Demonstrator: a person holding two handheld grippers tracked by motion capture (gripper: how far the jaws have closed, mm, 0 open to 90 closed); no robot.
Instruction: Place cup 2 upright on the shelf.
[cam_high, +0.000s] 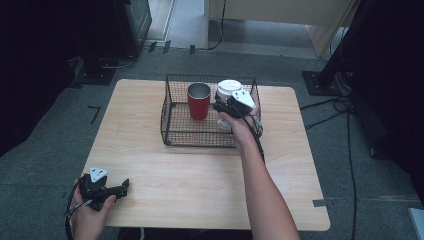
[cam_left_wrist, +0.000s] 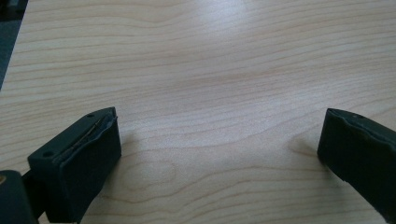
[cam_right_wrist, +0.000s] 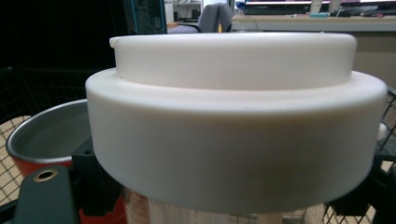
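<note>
A cup with a white lid (cam_high: 230, 88) (cam_right_wrist: 233, 130) is inside the black wire basket (cam_high: 172, 141), at its right side. My right gripper (cam_high: 227, 107) (cam_right_wrist: 233, 205) is shut on this cup just under the lid, with one jaw on each side of its tan body. A red cup (cam_high: 198, 102) (cam_right_wrist: 42, 140) with a metal inside stands upright in the basket, just left of the held cup. My left gripper (cam_high: 122, 187) (cam_left_wrist: 219, 149) rests low over the front left corner of the wooden table (cam_high: 200, 175). It is open, with bare wood between its jaws.
The basket stands at the middle back of the table. Cables run over the grey floor to the right, with dark stands at both back corners. A light wooden cabinet is behind the table.
</note>
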